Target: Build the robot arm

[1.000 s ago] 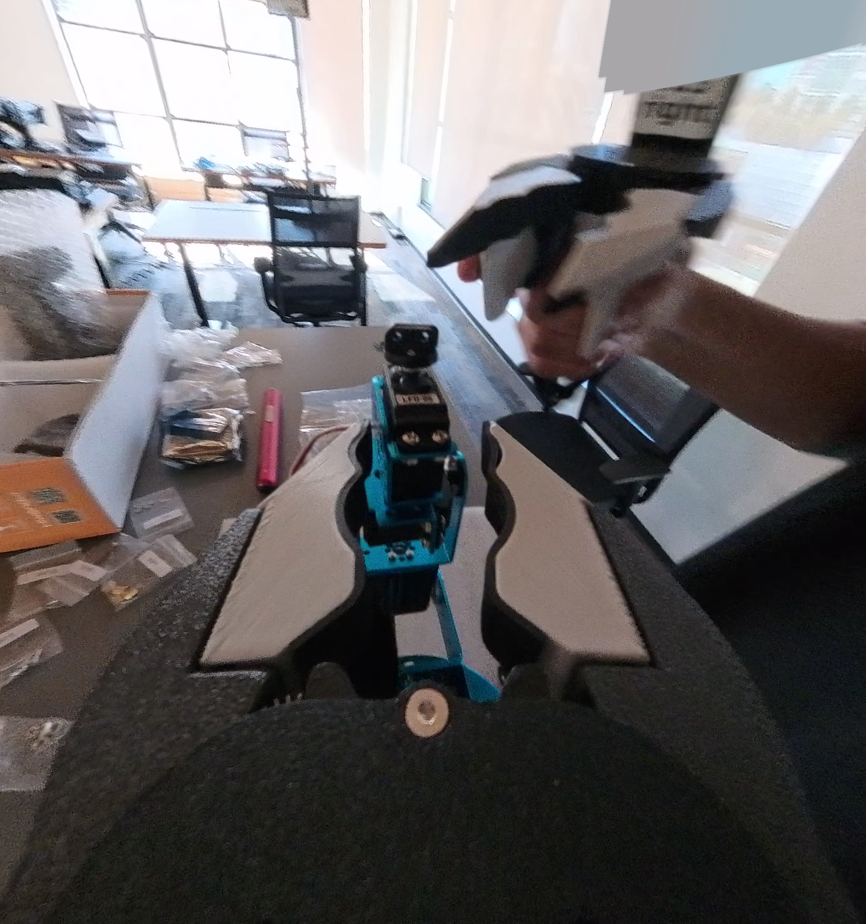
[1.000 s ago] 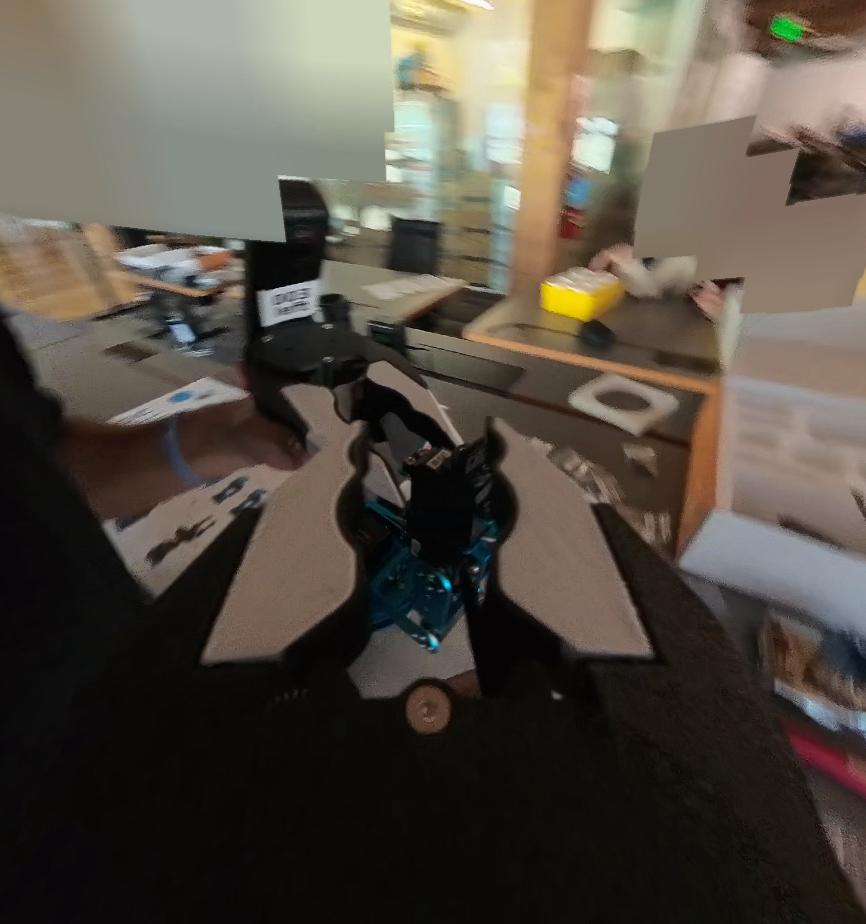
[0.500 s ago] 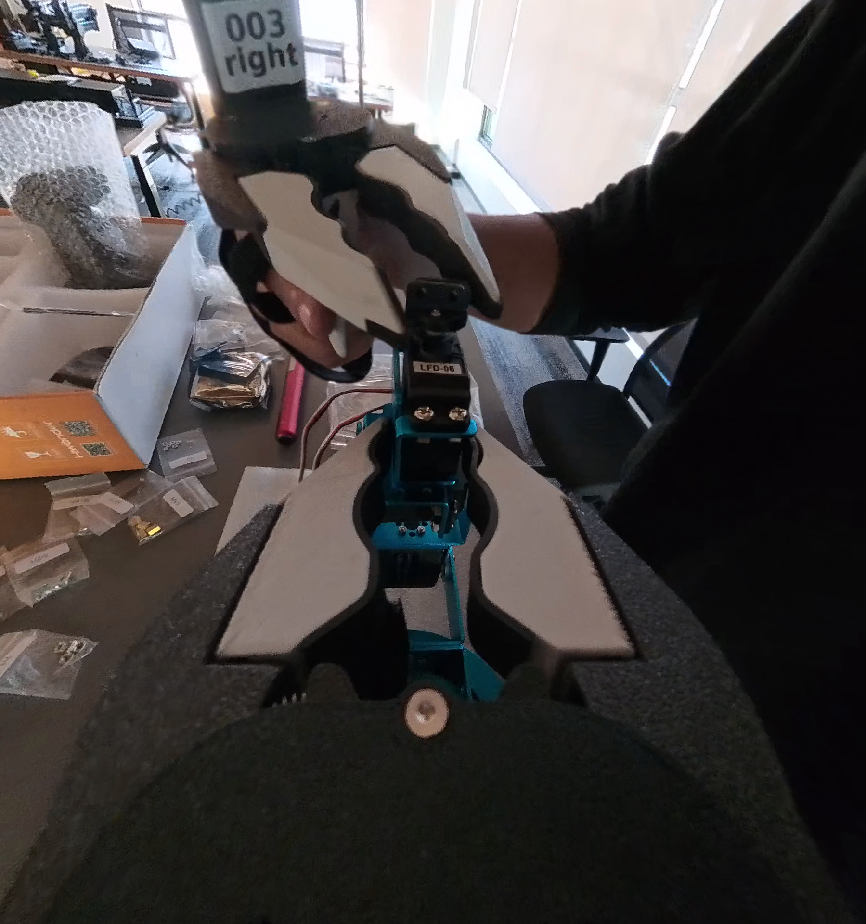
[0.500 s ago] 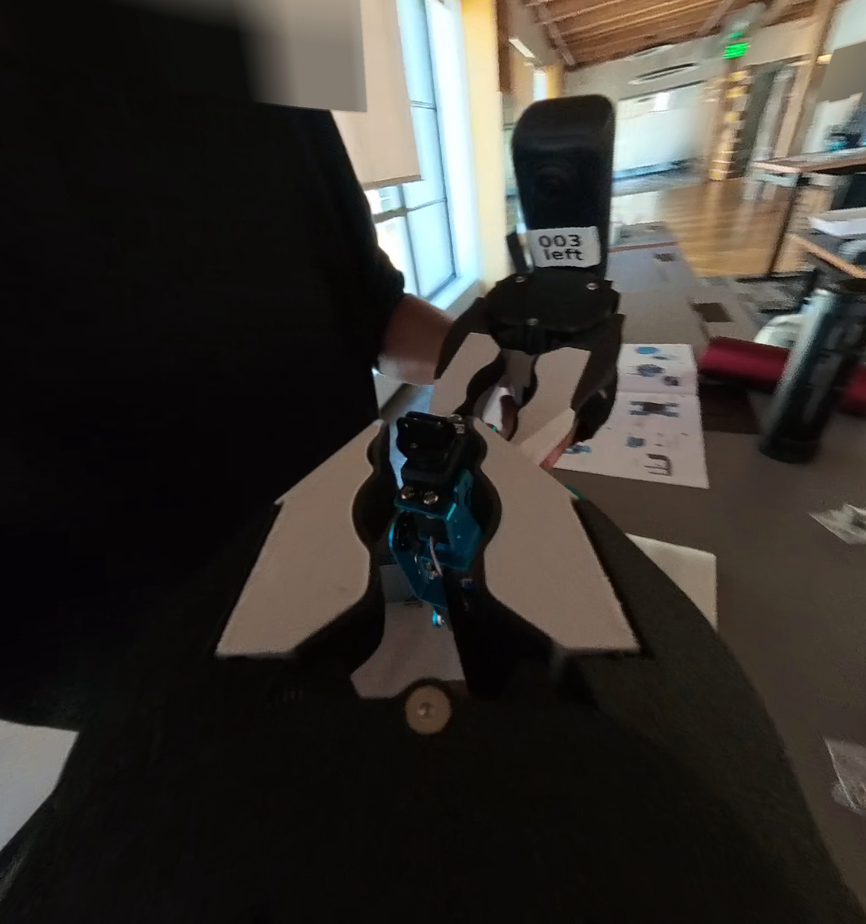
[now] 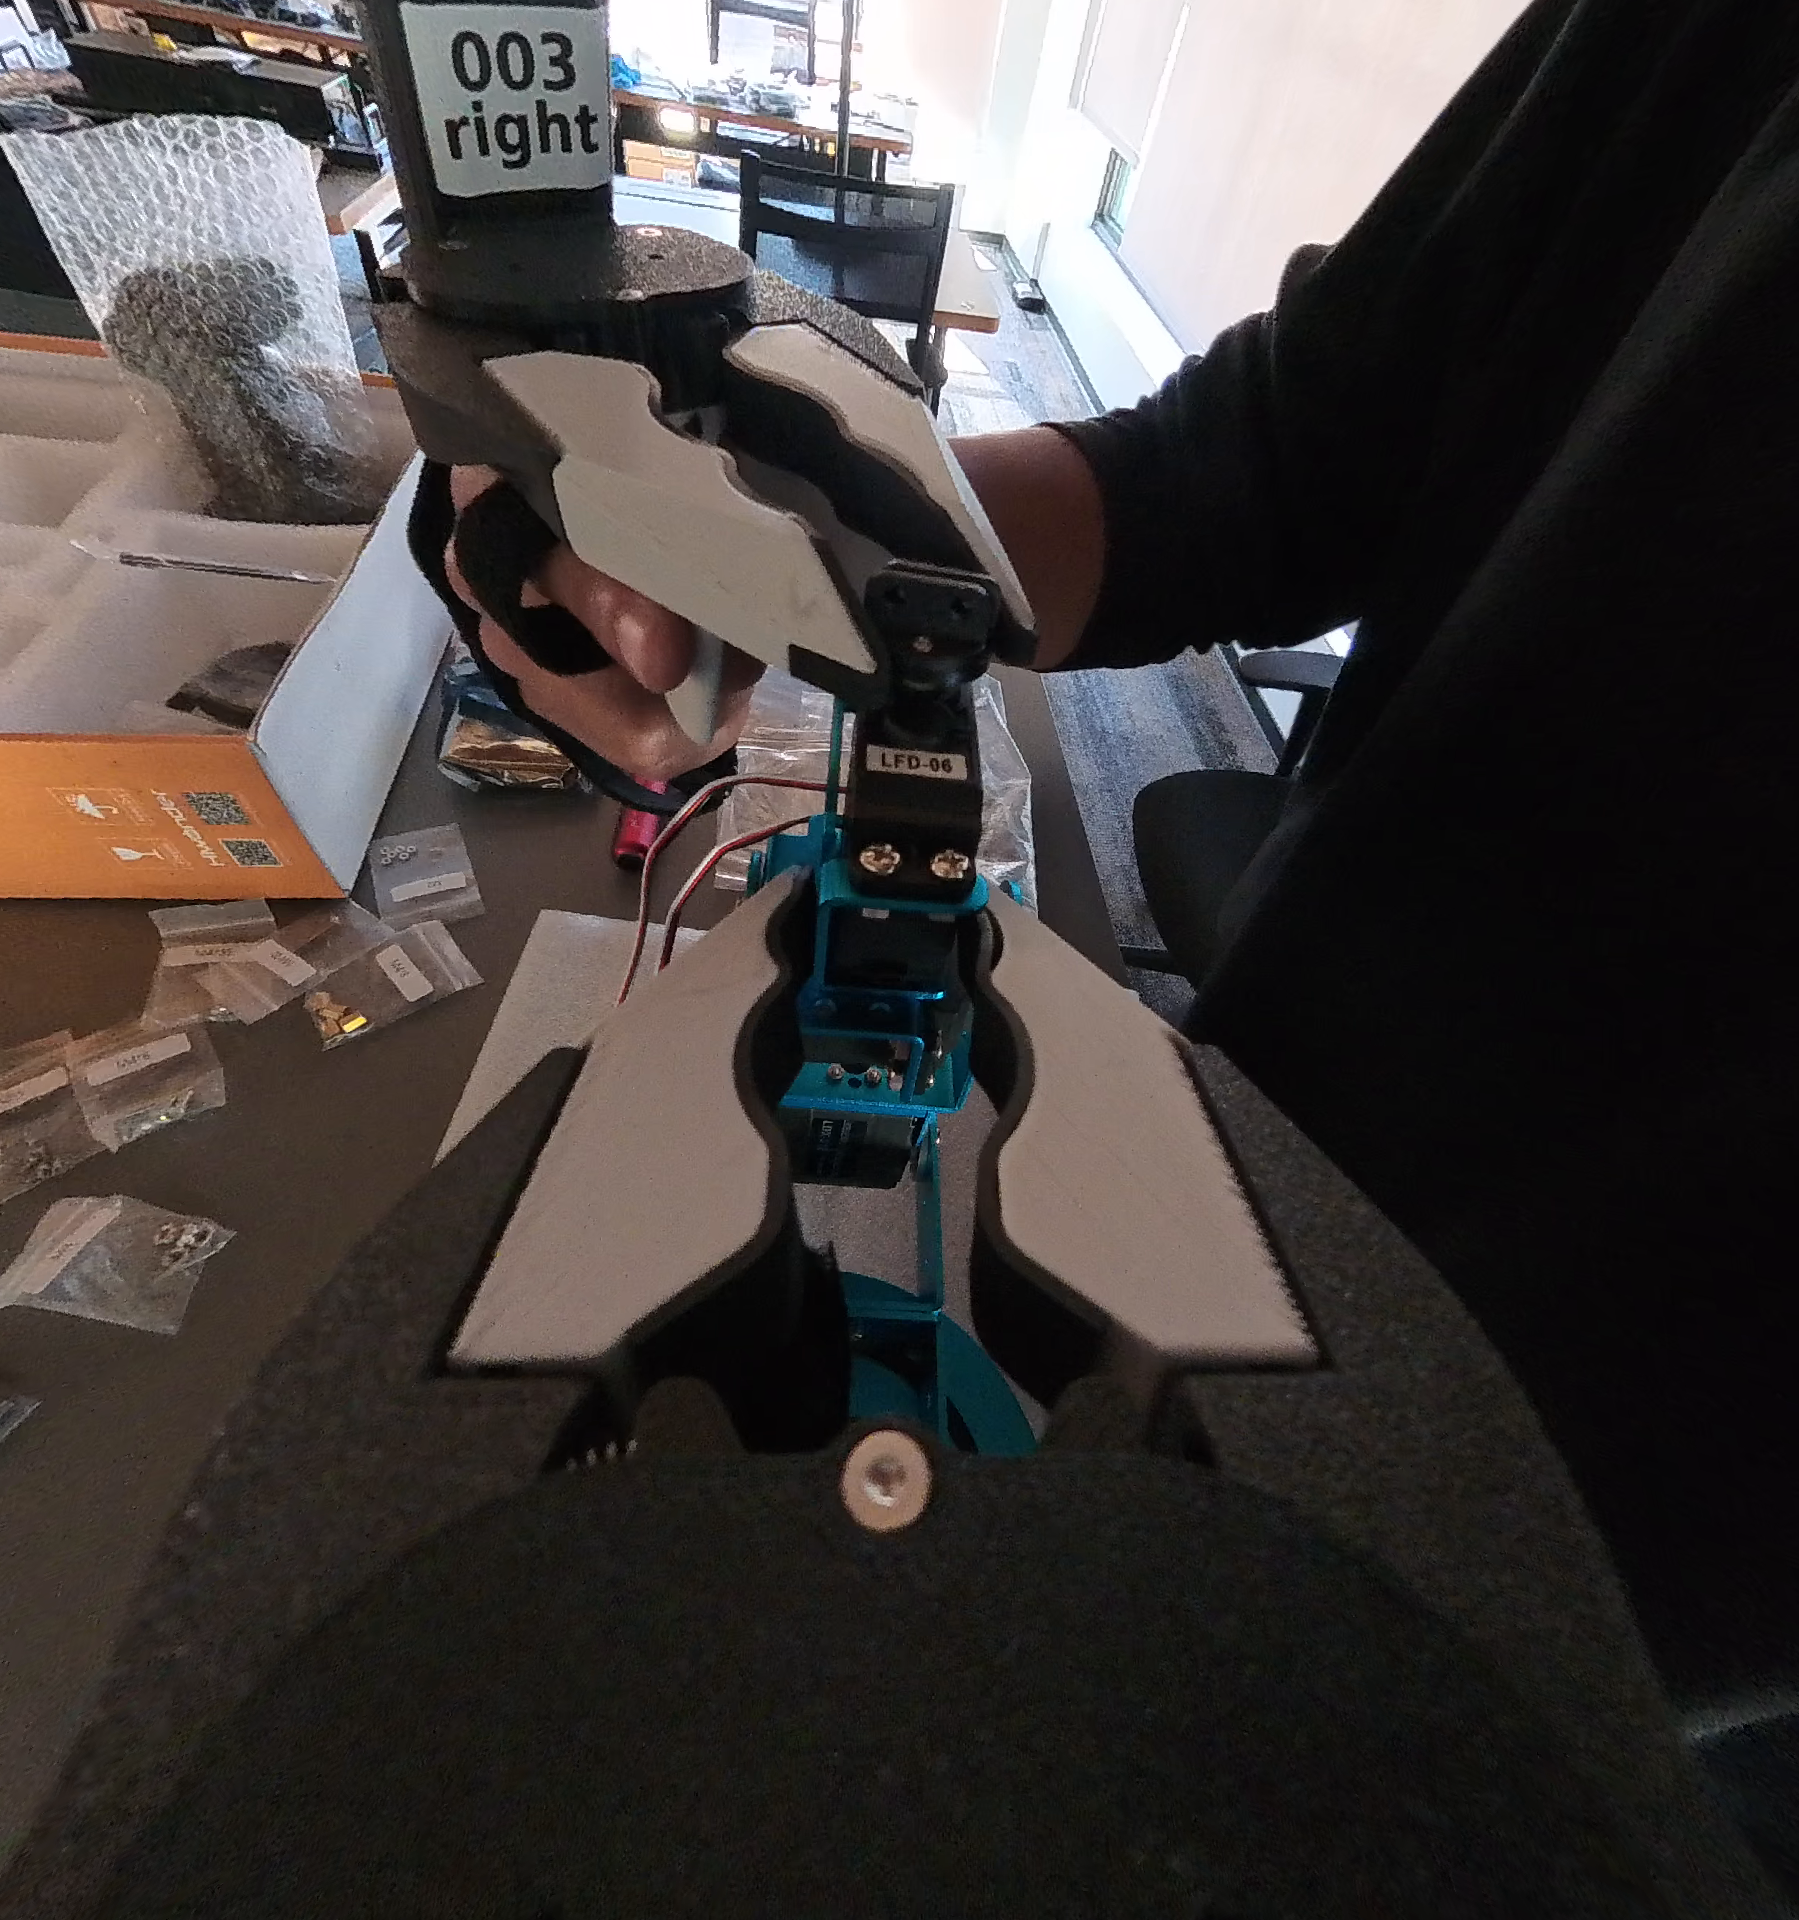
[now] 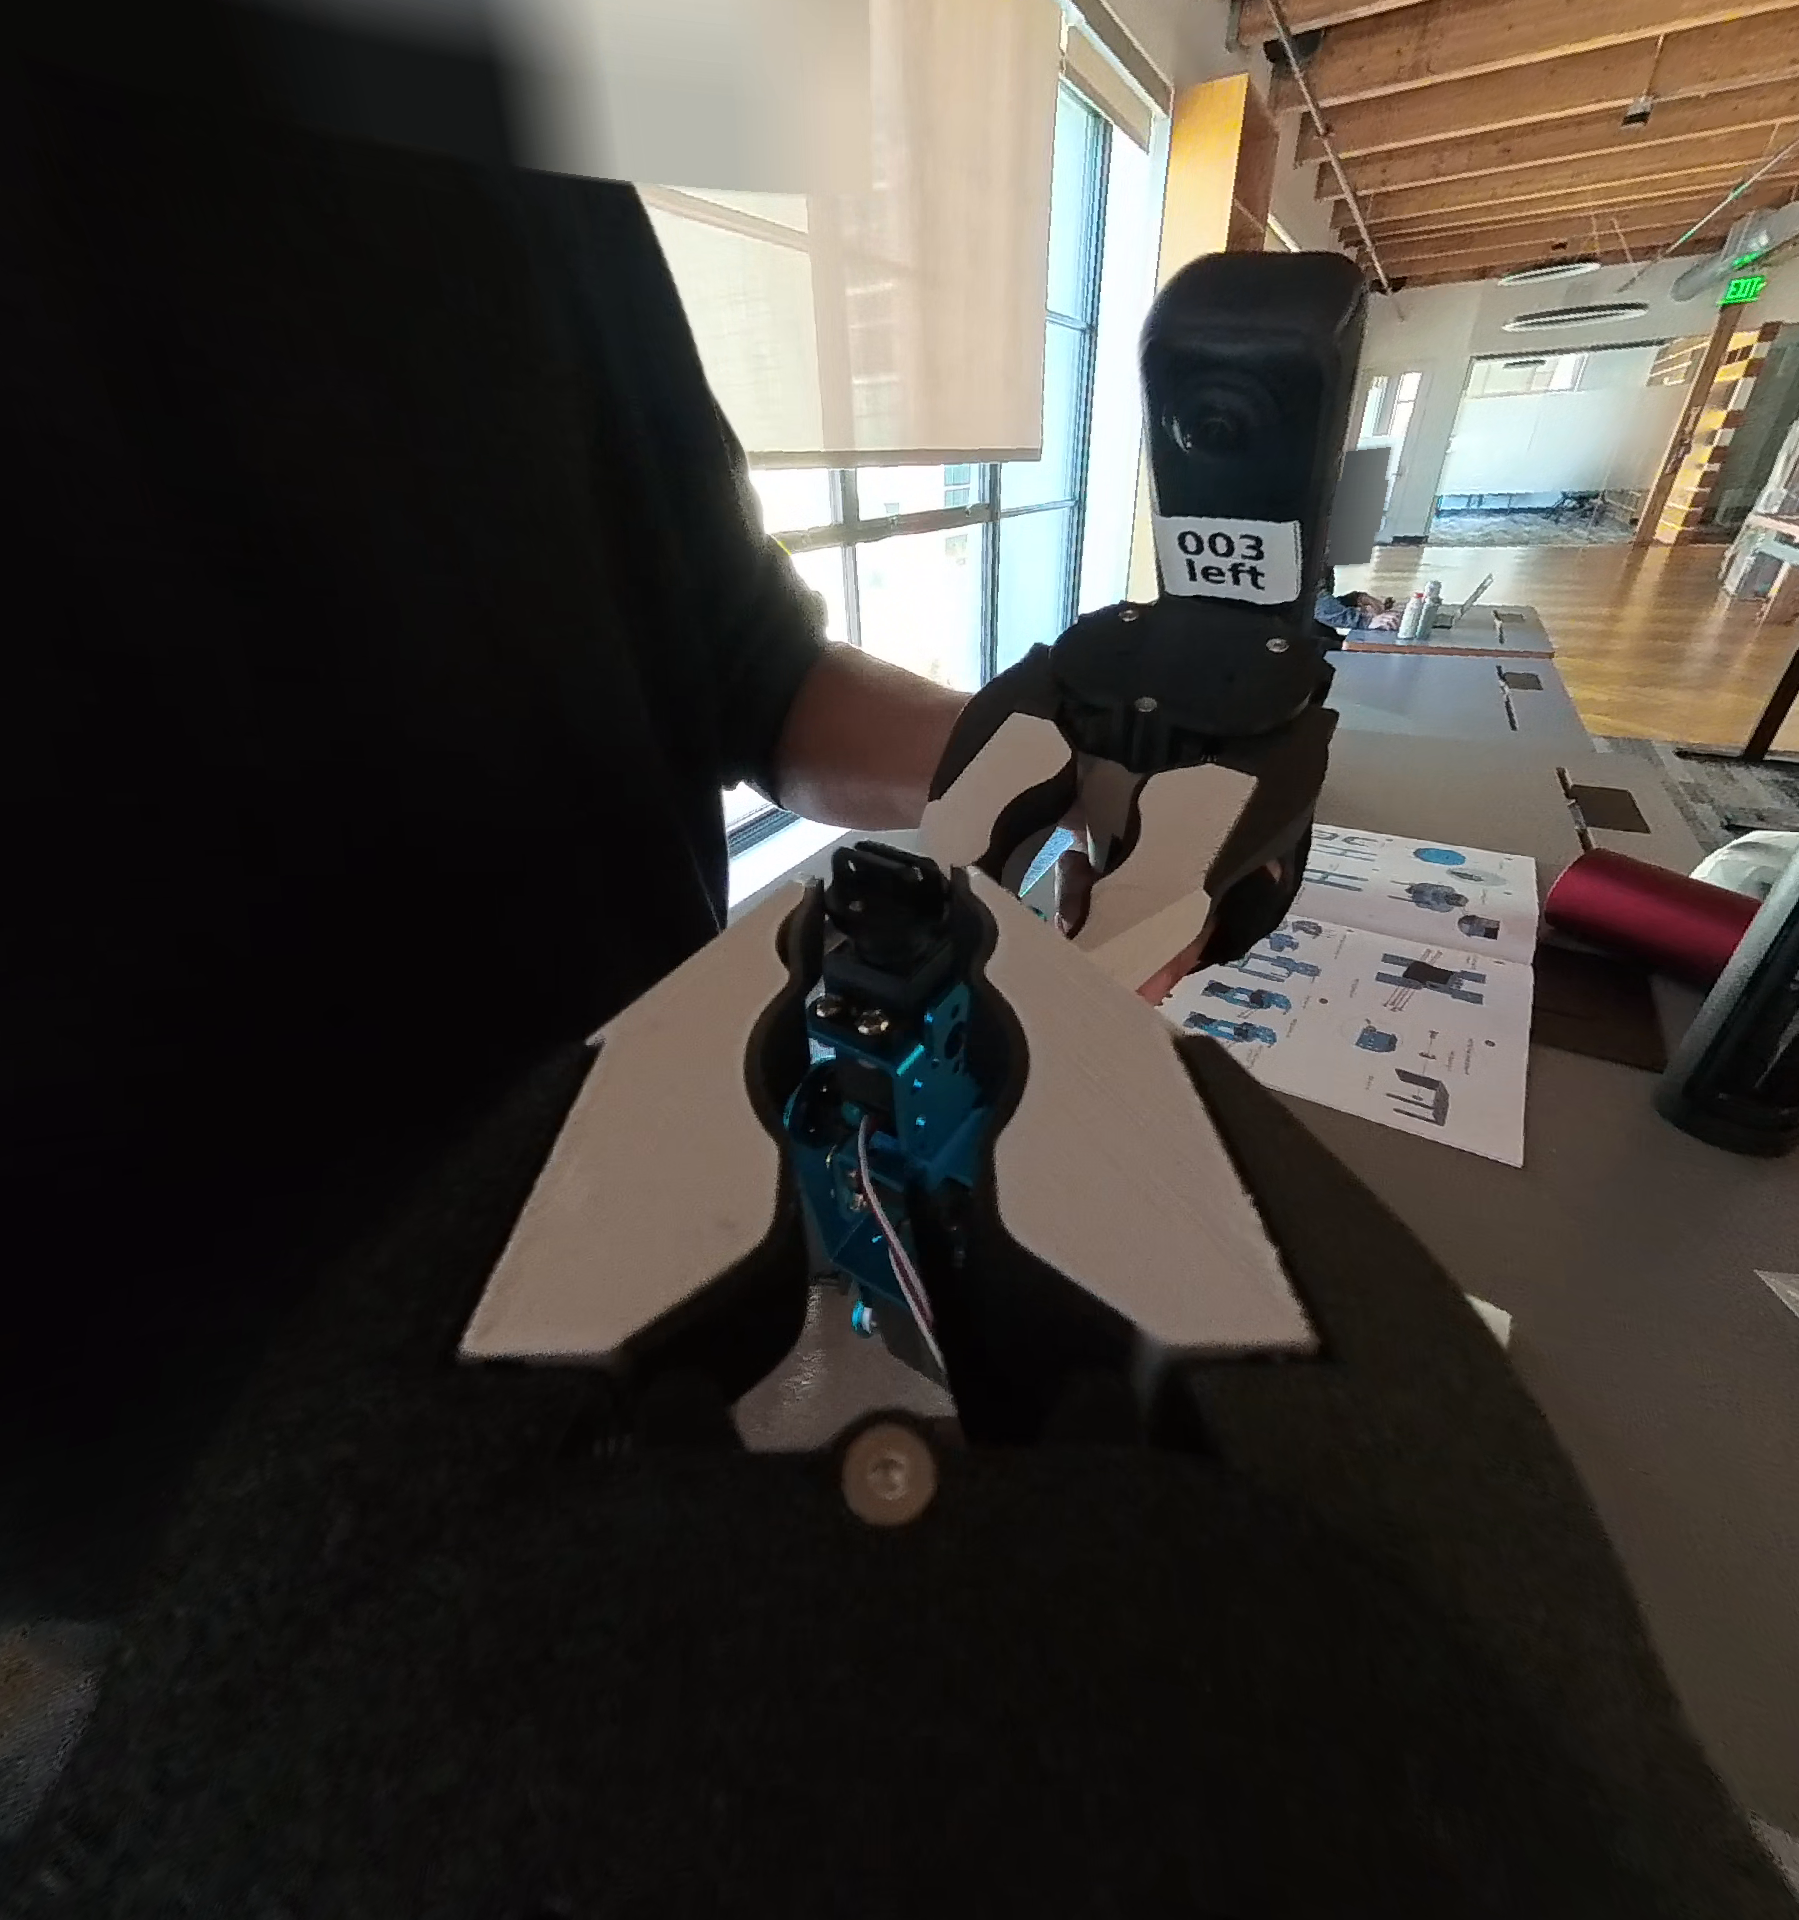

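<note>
A small blue metal bracket assembly (image 5: 874,997) with a black servo (image 5: 916,790) on top and red-white wires is held above the dark table (image 5: 282,1143). My left gripper (image 5: 890,894) is shut on its blue middle part. My right gripper (image 5: 931,623) comes in from above, its fingertips shut on the black horn at the servo's top. In the right wrist view the assembly (image 6: 874,1081) sits between my right gripper's (image 6: 884,888) fingers. The left gripper (image 6: 1004,894) shows just behind, its tips partly hidden.
An orange-and-white box (image 5: 147,810), a bubble-wrapped bundle (image 5: 199,312), several small bags of parts (image 5: 147,1081), a red cylinder (image 5: 635,831) and a white sheet (image 5: 542,997) lie on the left. A printed booklet (image 6: 1394,997), a dark red roll (image 6: 1643,914) and a dark bottle (image 6: 1768,997) lie opposite. The person's dark-sleeved body is close by. Tip to tip, the grippers are about 4 cm apart.
My right gripper swung in from the upper right to above the assembly and closed on the servo's top. The left gripper kept hold of the assembly, and both views turned.
</note>
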Demonstrator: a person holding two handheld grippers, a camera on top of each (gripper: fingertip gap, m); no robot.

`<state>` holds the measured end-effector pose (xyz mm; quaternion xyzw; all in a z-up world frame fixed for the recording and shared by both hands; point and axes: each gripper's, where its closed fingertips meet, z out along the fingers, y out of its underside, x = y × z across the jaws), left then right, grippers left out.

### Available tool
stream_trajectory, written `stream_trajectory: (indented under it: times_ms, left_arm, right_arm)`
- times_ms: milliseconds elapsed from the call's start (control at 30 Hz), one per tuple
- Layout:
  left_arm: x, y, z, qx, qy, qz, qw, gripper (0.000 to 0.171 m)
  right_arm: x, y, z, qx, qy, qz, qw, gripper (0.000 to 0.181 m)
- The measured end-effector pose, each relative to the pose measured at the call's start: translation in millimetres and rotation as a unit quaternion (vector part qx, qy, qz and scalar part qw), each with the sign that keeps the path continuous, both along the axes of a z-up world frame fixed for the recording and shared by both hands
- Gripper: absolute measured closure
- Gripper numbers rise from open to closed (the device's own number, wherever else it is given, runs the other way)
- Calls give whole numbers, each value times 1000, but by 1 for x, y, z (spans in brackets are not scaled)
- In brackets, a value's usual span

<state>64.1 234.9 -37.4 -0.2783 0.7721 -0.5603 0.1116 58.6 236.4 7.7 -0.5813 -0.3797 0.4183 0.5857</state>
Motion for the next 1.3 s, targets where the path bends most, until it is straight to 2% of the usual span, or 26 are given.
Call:
stream_trajectory:
  times_ms: [300,500,1067,1300]
  left_arm:
    - [1,-1,-1,11,8,3,1000,145]
    - [2,1,-1,12,4,15,1000,145]
    - [1,1,-2,22,2,23,1000,144]
    - [0,0,-2,25,3,23,999,145]
  right_arm:
    - [-1,-2,2,21,1,-7,1000,159]
    - [1,0,3,55,-9,-49,997,159]
    - [-1,-1,3,77,-28,-75,994,161]
    - [-1,-2,3,54,-11,-68,996,160]
